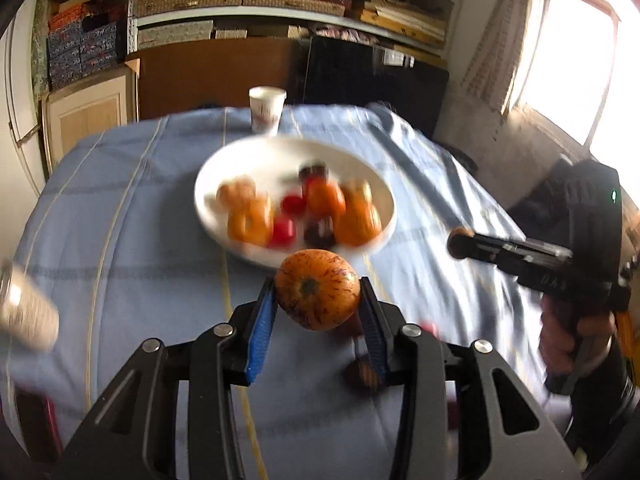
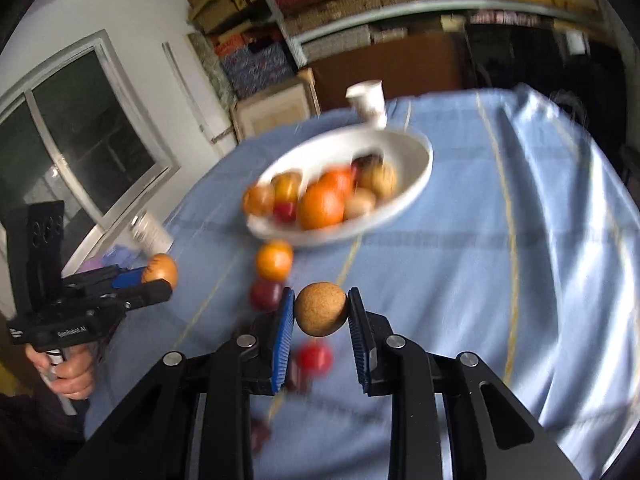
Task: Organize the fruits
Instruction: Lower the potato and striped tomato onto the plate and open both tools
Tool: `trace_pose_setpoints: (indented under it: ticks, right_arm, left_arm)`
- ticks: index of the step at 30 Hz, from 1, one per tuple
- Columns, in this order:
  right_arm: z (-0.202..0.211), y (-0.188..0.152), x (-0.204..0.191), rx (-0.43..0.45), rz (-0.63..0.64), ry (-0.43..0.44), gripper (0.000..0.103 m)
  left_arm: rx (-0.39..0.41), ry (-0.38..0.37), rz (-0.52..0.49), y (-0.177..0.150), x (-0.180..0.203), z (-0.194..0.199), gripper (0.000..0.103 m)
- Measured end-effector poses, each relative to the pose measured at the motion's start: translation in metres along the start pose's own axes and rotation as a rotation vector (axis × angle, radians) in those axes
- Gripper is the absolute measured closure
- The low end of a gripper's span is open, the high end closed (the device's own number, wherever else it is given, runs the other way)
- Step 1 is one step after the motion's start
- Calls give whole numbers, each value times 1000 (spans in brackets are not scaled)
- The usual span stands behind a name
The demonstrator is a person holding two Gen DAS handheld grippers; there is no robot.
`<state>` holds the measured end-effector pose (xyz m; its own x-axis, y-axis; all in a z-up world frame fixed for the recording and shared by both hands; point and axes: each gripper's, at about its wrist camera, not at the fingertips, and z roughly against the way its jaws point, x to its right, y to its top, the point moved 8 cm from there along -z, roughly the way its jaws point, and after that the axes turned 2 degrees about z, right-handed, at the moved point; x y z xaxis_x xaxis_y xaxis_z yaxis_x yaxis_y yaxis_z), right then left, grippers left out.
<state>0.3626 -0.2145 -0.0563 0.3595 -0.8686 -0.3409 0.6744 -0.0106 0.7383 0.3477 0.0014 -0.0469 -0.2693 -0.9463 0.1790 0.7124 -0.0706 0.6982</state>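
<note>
Here, two tongs — left tongs (image 1: 318,296) one streaked orange fruit (image 1: 317,294), right tongs (image 2: 320,310) one brown ball fruit (image 2: 321,309)

A surface draped in a pale blue cloth (image 1: 132,216) with thin yellow stripes fills the room's middle. Behind the surface, white shelves (image 1: 280,12) hold stacked patterned boxes, with brown cardboard sheets (image 1: 208,76) leaning below them. Right of the surface a bright window (image 1: 568,60) floods in daylight; left of it, a dark sliding window (image 2: 80,136) sits in a white wall.
</note>
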Motion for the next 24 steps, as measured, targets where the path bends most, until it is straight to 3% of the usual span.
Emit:
trace_pose_setpoints:
  ticks: [6,14,15,16,17,21,23,24]
  right_arm:
    - [-53,46,19,10,-79,-34,76]
    - [-103,64,28,-26,-70,-42,74]
    - [-105,65,27,-29,-71,-32,69]
    - [-105,66,26,-26,-76,-15,63]
    - [-101,67,25,-12,-80,-8,58]
    - [-77,63,19,22,-75,28,58]
    - [-63,54,17,22,-79,42,58]
    - [-56,46,16,21,-76,44,57]
  left_arm:
    - [-34,52,37,68,-8,-72,63]
    - [-89,123,36,91,-24,-128,62]
    - [-93,134,35,91,-25,-130,57]
    - [-88,150,33,92,-27,-128,35]
    - [-65,165,35,94,-28,-123,28]
    - [19,143,28,95,-25,-85,20]
    - [60,140,40,89,-24,-62,10]
    - [75,143,47,83,-23,-51,9]
